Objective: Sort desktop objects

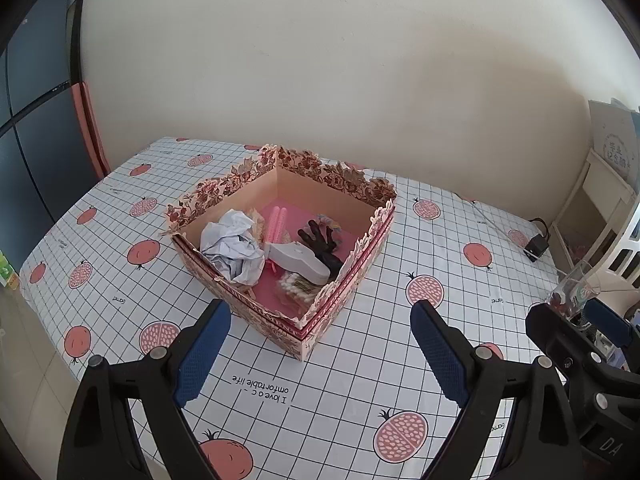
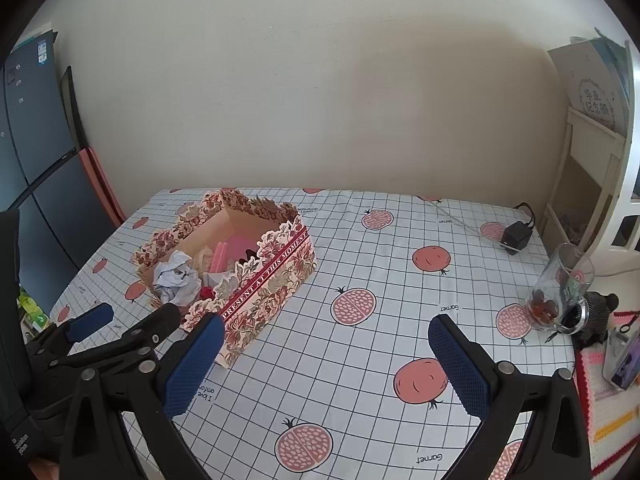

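A floral cardboard box point(image 1: 362, 254) point(image 2: 276, 276) stands on the table with its top open. Inside it lie crumpled white paper point(image 1: 234, 246) point(image 2: 176, 276), a pink comb point(image 1: 277, 224), a black claw clip point(image 1: 320, 240), a white flat object point(image 1: 296, 260) and a bundle of cotton swabs point(image 1: 296, 288). My left gripper point(image 1: 322, 320) hovers open just in front of the box's near corner, nothing between its blue pads. My right gripper point(image 2: 326, 338) is open too, over bare cloth to the right of the box. The left gripper point(image 2: 134, 316) also shows in the right wrist view.
The table wears a checked cloth with pomegranate prints point(image 2: 354, 306). A glass mug point(image 2: 562, 292) with dark contents stands near the right edge, and a black power adapter point(image 2: 516, 236) with a cable lies at the back right. A white shelf point(image 2: 588, 168) stands beyond the table.
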Available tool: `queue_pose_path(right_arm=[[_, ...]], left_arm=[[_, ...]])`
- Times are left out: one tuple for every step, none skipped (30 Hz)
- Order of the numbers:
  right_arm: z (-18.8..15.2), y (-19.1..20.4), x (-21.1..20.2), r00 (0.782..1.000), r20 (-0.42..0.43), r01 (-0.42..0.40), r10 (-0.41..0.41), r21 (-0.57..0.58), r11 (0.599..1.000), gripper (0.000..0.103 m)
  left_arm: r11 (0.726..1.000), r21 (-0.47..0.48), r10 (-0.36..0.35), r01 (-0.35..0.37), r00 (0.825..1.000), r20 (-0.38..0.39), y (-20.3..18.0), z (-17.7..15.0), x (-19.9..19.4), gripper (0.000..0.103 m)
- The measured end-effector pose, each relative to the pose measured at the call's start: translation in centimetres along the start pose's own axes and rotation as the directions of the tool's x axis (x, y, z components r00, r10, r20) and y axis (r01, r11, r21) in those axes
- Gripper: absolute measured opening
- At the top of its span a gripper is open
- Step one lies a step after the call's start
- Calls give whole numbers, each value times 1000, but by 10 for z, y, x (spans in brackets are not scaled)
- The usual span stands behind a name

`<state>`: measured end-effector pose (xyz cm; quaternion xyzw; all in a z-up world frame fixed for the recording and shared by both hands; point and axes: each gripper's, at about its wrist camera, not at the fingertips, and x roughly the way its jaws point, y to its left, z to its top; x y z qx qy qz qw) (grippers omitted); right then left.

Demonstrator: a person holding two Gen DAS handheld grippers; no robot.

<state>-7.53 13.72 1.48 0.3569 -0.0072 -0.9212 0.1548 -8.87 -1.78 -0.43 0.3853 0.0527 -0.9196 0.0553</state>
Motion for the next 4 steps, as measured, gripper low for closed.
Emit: queue_pose_path(right_arm=[[0, 0, 0, 1000, 1, 1, -1, -1, 1000, 103], [0, 0, 0, 1000, 2, 2, -2, -1, 1000, 103], [0, 0, 0, 1000, 3, 2, -2, -2, 1000, 103], [0, 0, 0, 1000, 3, 2, -2, -2, 1000, 103]], left_arm=[[1000, 0, 0, 0, 1000, -1, 0, 0, 0, 92], [1000, 0, 0, 0, 1000, -1, 0, 0, 0, 92], [1000, 0, -1, 1, 1000, -2, 0, 0, 0, 92], [1000, -1, -2, 2, 1000, -3, 0, 0, 0, 92]])
